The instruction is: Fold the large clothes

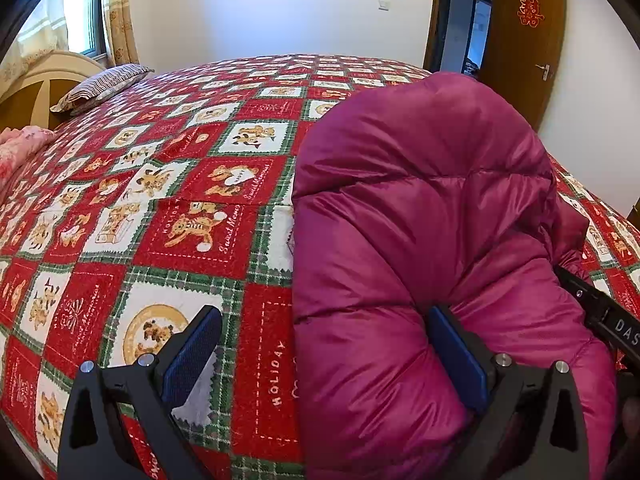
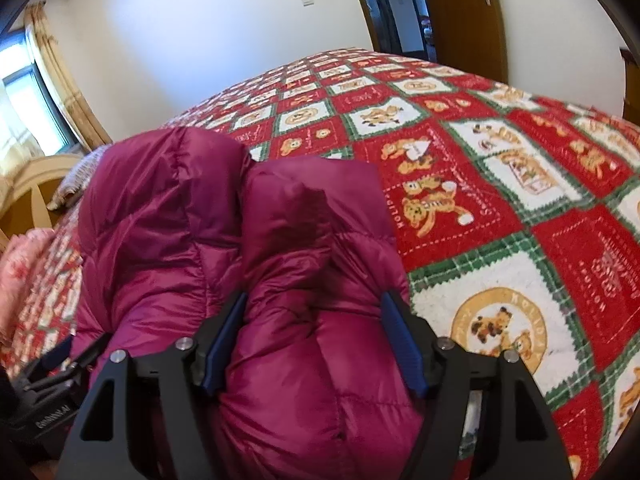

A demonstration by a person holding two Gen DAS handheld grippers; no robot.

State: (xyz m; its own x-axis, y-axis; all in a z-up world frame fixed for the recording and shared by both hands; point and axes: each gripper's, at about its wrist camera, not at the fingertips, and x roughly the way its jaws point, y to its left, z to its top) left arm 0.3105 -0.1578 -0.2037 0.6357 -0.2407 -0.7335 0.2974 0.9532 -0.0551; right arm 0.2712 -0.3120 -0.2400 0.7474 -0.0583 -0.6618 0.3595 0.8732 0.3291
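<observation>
A puffy magenta down jacket (image 1: 420, 240) sits bunched on the bed, its shiny quilted shell stitched into soft, rounded channels that catch the window light. It lies at the near edge of the bed, at about three o'clock in the left wrist view and nine to six o'clock in the right wrist view. The left gripper (image 1: 328, 364) stands wide open, black frame with ribbed blue pads; its right pad touches a fold of the jacket, its left pad hangs clear over the bedspread. The right gripper (image 2: 316, 340) straddles a fat roll of the jacket, jaws apart, blue pads against either side of the bulge; whether they press it I cannot tell.

The bedspread (image 1: 192, 208) is a fuzzy patchwork of red and white squares with teddy bears and green plaid borders. A striped pillow (image 1: 104, 86) rests at ten o'clock by the cream wooden headboard (image 1: 36, 80), a pink floral fabric (image 1: 20, 148) beside it. Plain white walls, a brown wooden door (image 1: 524, 36) at one o'clock, patterned beige curtains (image 1: 120, 12) at eleven
</observation>
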